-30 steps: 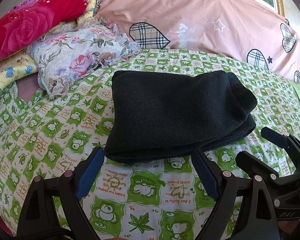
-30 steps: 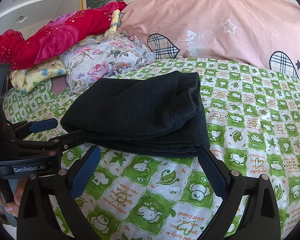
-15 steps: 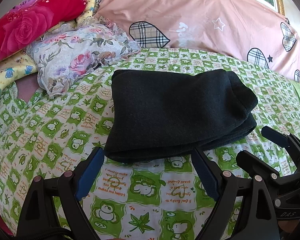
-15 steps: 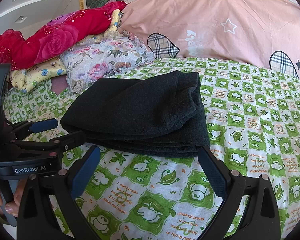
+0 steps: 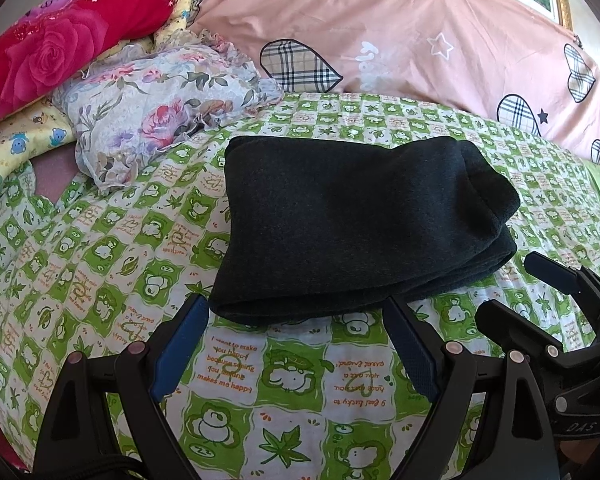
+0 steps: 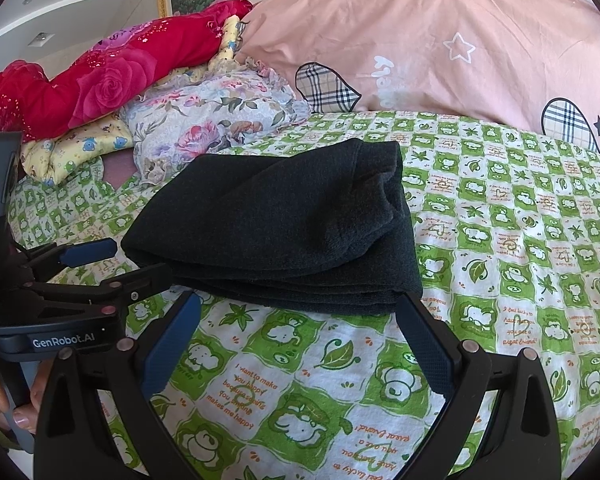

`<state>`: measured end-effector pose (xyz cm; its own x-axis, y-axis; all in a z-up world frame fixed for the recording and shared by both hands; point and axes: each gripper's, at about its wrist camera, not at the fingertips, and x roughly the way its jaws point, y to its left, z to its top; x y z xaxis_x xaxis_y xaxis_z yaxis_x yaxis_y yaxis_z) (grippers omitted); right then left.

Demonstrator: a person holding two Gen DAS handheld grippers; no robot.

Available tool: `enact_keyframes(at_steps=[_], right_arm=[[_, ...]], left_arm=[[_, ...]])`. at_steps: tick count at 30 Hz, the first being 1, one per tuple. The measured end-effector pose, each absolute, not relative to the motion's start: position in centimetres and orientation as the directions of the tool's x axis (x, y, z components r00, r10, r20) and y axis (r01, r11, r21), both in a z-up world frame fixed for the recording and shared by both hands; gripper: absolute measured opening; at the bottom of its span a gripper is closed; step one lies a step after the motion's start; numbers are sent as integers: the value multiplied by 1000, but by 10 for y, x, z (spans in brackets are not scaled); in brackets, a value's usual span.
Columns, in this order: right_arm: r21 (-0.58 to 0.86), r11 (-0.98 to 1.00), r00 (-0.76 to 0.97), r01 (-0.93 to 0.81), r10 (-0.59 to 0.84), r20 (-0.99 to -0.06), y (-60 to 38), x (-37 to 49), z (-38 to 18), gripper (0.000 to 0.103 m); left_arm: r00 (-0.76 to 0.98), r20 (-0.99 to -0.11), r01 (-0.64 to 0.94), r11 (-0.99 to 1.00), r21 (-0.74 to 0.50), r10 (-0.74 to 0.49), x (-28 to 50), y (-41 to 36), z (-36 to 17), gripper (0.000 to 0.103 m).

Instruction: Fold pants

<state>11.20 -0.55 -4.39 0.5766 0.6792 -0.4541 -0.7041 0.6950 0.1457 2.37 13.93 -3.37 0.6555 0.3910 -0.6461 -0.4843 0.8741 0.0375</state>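
The dark pants [image 5: 340, 224] lie folded into a thick rectangular stack on the green-and-white bed sheet [image 5: 100, 240]; they also show in the right wrist view [image 6: 284, 232]. My left gripper [image 5: 296, 312] is open and empty, its fingertips just short of the stack's near edge. My right gripper [image 6: 300, 308] is open and empty, also just in front of the stack. The right gripper shows at the right edge of the left wrist view [image 5: 548, 292], and the left gripper at the left of the right wrist view [image 6: 100, 264], both open beside the stack.
A large pink quilt [image 5: 420, 32] with plaid hearts lies behind the pants. A floral pillow [image 5: 160, 108], a red rose-print blanket [image 5: 60, 40] and a yellow cartoon cloth [image 5: 16, 140] are piled at the far left. A hand [image 6: 4, 400] holds the left gripper's handle.
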Motion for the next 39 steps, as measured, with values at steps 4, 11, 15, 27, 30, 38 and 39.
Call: enact_keyframes(at_steps=[4,11,15,27,30,38,39], right_arm=[[145,686,565,-713,684,-462,-3,112,-43,98],[146,676,546,-722,687,-479,1,114,-37,98],[133,680,548,-721,677,-491,3,119,-31,98],[114,685,545,-720,659,-519,4,132,-19,98],[111,685,544,-720,657,-521,4,134,-18,98],[112,686,542,-719,654,-529,4,138,-14,98],[113,685,541,-720,655,-528,3,139,-14,98]], left_arm=[[655,-647,-485,874,36,390,24,140,-33,89],[653,-646,-485,874,43,395,24,140,-32,89],[654,-644,-483,874,48,397,24,140,-28,89],[643,-650,-494,868,54,406,25,144,-16,88],[640,-655,-492,869,54,403,25,144,-16,88],[618,-678,-500,864,49,397,30,149,-15,88],[618,-681,-500,865,46,394,30,150,-14,88]])
